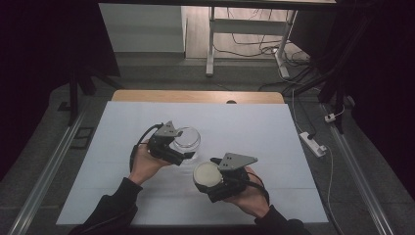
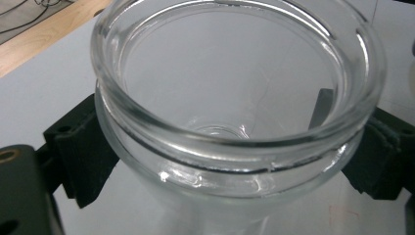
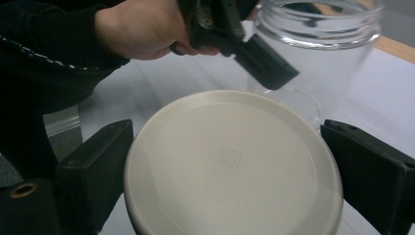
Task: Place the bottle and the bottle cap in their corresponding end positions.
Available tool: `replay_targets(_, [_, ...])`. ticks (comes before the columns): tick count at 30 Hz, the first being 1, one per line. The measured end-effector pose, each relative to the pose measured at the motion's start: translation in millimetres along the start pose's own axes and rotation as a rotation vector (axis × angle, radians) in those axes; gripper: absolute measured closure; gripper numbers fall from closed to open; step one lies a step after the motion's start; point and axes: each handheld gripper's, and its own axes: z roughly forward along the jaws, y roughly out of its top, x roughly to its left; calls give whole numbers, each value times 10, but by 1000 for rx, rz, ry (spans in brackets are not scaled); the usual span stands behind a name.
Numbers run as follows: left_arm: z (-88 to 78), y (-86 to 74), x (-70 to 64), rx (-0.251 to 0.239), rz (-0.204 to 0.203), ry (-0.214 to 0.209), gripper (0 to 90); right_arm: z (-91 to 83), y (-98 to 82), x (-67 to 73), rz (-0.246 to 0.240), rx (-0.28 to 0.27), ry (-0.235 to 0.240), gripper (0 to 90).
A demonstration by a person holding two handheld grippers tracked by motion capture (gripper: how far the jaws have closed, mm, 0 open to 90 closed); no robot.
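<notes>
No readable text, only a faint square mark on the lid (image 3: 230, 157).

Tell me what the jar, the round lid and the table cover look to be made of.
Jar: clear glass, likely; thick glossy rim with bright highlights, and the table shows through its wall.
Lid: probably plastic, off-white, smooth with a dull sheen and a faint moulded square at its centre.
Table cover: a matte white sheet, paper or thin plastic, can't tell which; a light wood edge shows beyond it.

Dim room, dark curtains either side.
White-topped wooden table (image 1: 244, 112) on grey carpet floor (image 1: 161, 73); white metal desk frame (image 1: 211, 39) and tangled black cables (image 1: 254, 41) behind.
</notes>
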Motion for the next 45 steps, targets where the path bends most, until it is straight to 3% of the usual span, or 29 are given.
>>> replay_targets(25, [354, 151, 91, 1, 23, -22, 73, 262, -172, 60, -22, 45, 28, 77])
replay_targets(45, [576, 51, 202, 11, 11, -6, 73, 539, -373, -22, -33, 83, 17, 77])
